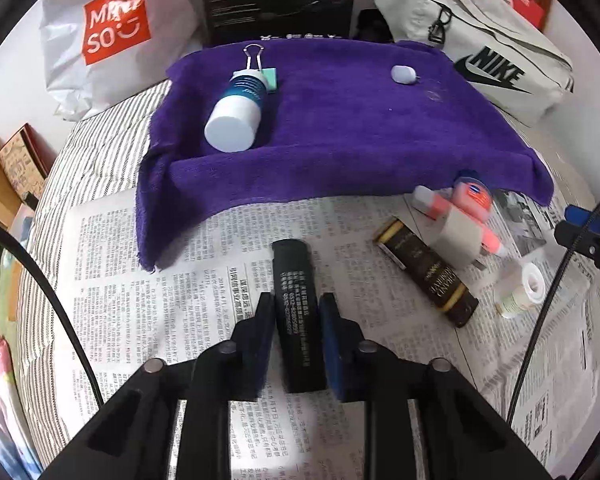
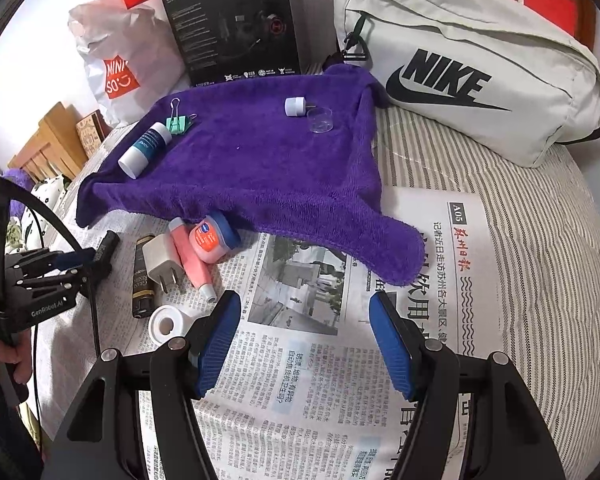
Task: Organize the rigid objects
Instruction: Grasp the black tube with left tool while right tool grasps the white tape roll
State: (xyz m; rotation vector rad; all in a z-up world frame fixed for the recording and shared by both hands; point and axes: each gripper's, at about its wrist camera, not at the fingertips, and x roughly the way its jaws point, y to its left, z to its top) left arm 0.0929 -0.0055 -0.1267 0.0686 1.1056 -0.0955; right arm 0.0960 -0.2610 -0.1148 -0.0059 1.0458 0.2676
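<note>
My left gripper (image 1: 297,298) is shut on a black bar with white print (image 1: 296,320) that lies on the newspaper (image 1: 148,280); the right wrist view shows that gripper (image 2: 80,260) at the far left. My right gripper (image 2: 304,298) stands open over the newspaper with nothing between its fingers. A purple towel (image 2: 260,168) carries a white and blue bottle (image 2: 146,150), a green binder clip (image 2: 178,124), a small white cap (image 2: 295,106) and a clear cup (image 2: 320,120). Before the towel lie a pink-lidded jar (image 2: 210,240), a pink tube (image 2: 188,256), a white charger plug (image 2: 160,260), a black and gold tube (image 2: 142,280) and a tape roll (image 2: 166,324).
A pale Nike bag (image 2: 480,80) lies at the back right, a black box (image 2: 236,28) stands behind the towel and a white Miniso bag (image 2: 120,72) at the back left. Striped bedding (image 2: 540,240) lies under the newspaper. A hand (image 2: 4,356) holds the left gripper's handle.
</note>
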